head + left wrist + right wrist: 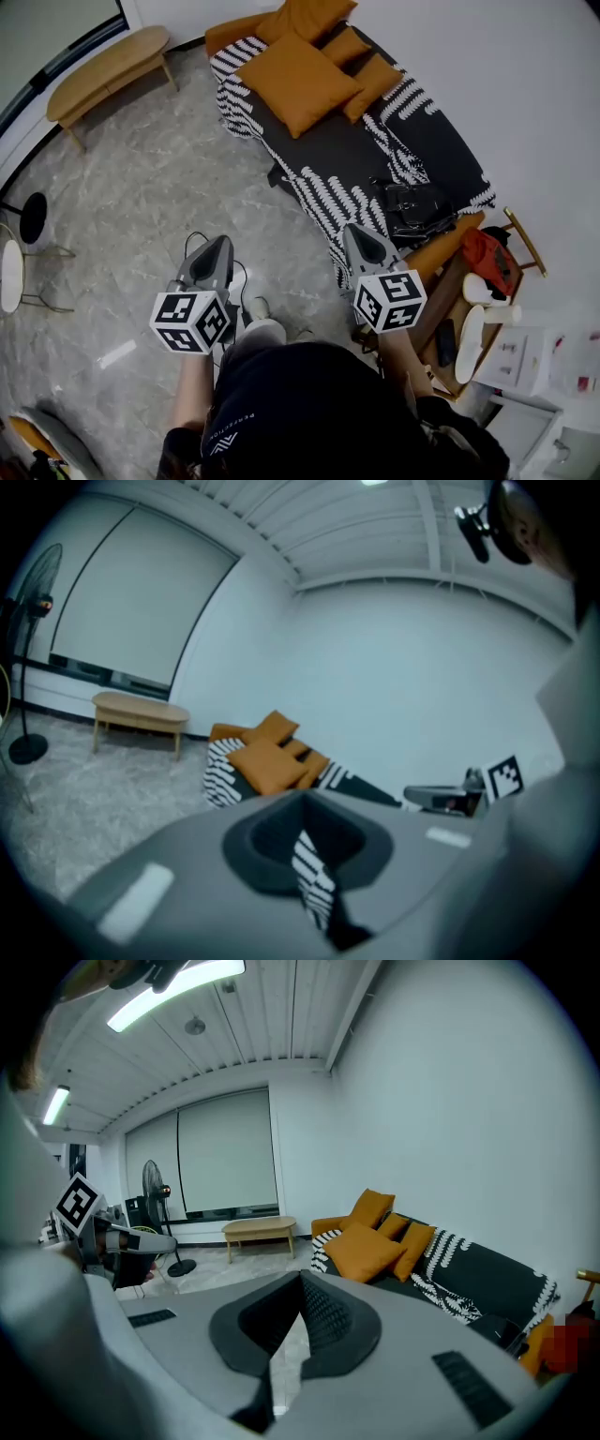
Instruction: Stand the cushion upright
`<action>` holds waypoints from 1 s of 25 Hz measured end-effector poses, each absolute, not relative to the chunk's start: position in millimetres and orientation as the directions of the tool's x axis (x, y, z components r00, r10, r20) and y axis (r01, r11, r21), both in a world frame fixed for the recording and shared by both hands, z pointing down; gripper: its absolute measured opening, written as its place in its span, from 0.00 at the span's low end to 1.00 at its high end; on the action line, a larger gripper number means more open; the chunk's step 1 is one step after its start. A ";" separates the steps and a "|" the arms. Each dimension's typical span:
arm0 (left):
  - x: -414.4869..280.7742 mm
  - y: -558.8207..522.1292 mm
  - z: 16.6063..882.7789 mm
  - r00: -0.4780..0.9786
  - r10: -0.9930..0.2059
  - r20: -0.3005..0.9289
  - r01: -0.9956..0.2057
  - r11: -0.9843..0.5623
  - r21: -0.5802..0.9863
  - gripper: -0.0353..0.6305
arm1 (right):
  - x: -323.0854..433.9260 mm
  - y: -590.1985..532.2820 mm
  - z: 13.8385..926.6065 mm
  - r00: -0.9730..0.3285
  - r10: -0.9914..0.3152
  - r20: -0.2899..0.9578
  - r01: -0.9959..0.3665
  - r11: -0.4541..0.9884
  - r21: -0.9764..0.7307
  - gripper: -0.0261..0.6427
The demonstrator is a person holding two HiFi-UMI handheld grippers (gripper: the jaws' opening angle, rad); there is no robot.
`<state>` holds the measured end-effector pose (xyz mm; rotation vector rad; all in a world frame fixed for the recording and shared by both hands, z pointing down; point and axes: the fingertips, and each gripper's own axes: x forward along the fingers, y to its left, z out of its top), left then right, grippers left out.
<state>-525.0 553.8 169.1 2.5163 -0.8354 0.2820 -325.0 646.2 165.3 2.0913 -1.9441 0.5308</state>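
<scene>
Head view: we hold left gripper (pixel 223 244) and right gripper (pixel 360 231) out ahead, jaws of both pressed together, nothing between them. Big cushion (pixel 298 82) lies flat on the sofa (pixel 328 150), well apart. We judge this the approach step. Next: reach it, open jaws, grip an edge.

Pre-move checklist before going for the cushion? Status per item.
1. Left gripper empty: ok, jaws together, nothing between.
2. Right gripper empty: ok, same.
3. Jaws open for a grasp: not ok, both shut.
4. Big cushion within reach: not ok, it lies at the far end of the sofa, well ahead of both grippers.
5. Cushion top free: ok, nothing lies on it.
6. Bag clear of cushion: ok, apart, at the near end.
</scene>
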 end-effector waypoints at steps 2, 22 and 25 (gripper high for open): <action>-528.5 545.7 170.1 0.794 -0.507 0.336 -0.606 -0.706 0.366 0.06 | -330.2 637.3 167.5 0.047 -0.905 0.423 -0.994 -0.083 -0.068 0.03; -543.6 473.2 200.3 0.773 -0.497 0.395 -0.626 -0.701 0.342 0.06 | -342.9 557.2 188.6 0.073 -0.870 0.488 -0.997 -0.072 0.020 0.03; -534.4 457.4 203.2 0.757 -0.524 0.390 -0.646 -0.688 0.330 0.06 | -324.5 535.3 195.9 0.068 -0.873 0.483 -0.998 -0.067 0.019 0.03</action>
